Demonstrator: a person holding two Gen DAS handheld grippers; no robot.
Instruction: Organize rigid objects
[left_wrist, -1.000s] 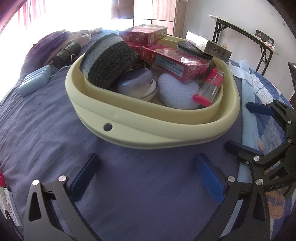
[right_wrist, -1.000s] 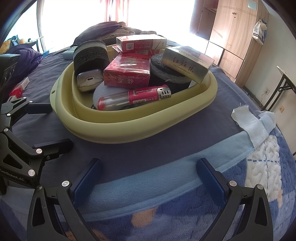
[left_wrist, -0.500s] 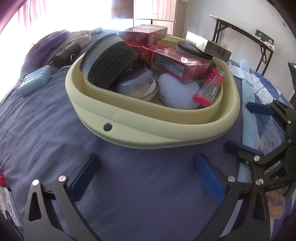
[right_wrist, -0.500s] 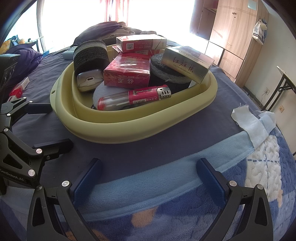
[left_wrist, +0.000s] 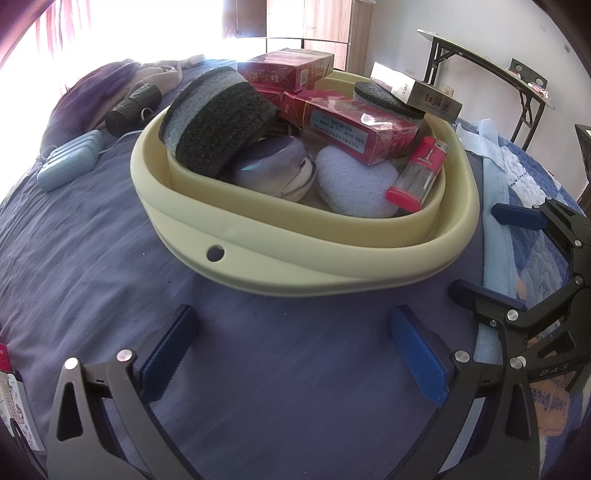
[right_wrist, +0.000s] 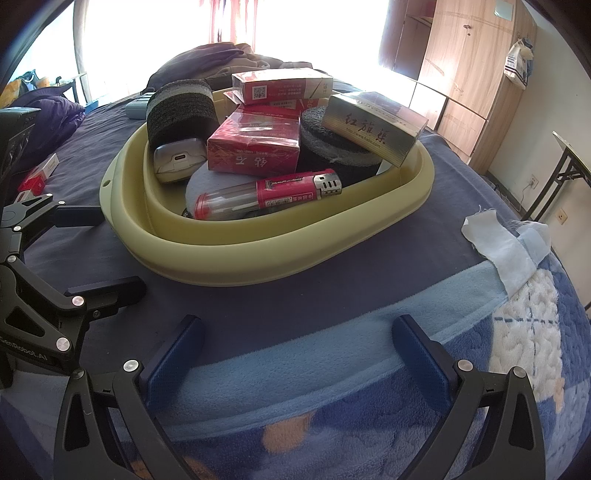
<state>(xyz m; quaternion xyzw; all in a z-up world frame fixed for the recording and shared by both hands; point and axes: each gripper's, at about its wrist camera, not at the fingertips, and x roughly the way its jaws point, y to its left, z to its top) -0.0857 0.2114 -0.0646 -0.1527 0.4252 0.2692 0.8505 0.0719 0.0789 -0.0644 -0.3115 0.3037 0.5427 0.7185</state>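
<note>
A pale yellow basin (left_wrist: 295, 266) (right_wrist: 258, 254) sits on the bed, piled with things: red cigarette boxes (left_wrist: 354, 129) (right_wrist: 255, 147), a gold box (left_wrist: 417, 92) (right_wrist: 373, 125), a red lighter (left_wrist: 417, 173) (right_wrist: 269, 192), dark scrub sponges (left_wrist: 218, 122) (right_wrist: 181, 107), a silver earbud case (left_wrist: 273, 166) (right_wrist: 179, 160) and a white pad (left_wrist: 354, 184). My left gripper (left_wrist: 291, 350) is open and empty, just short of the basin's near rim. My right gripper (right_wrist: 295, 354) is open and empty, a little back from the basin.
A purple sheet and a blue patterned blanket (right_wrist: 369, 406) cover the bed. A light blue power strip (left_wrist: 70, 162), a black roll (left_wrist: 133, 107) and clothes (left_wrist: 96, 96) lie beyond the basin. A red and white box (right_wrist: 38, 173) lies at left. A folding table (left_wrist: 480, 62) and wardrobe (right_wrist: 461, 74) stand behind.
</note>
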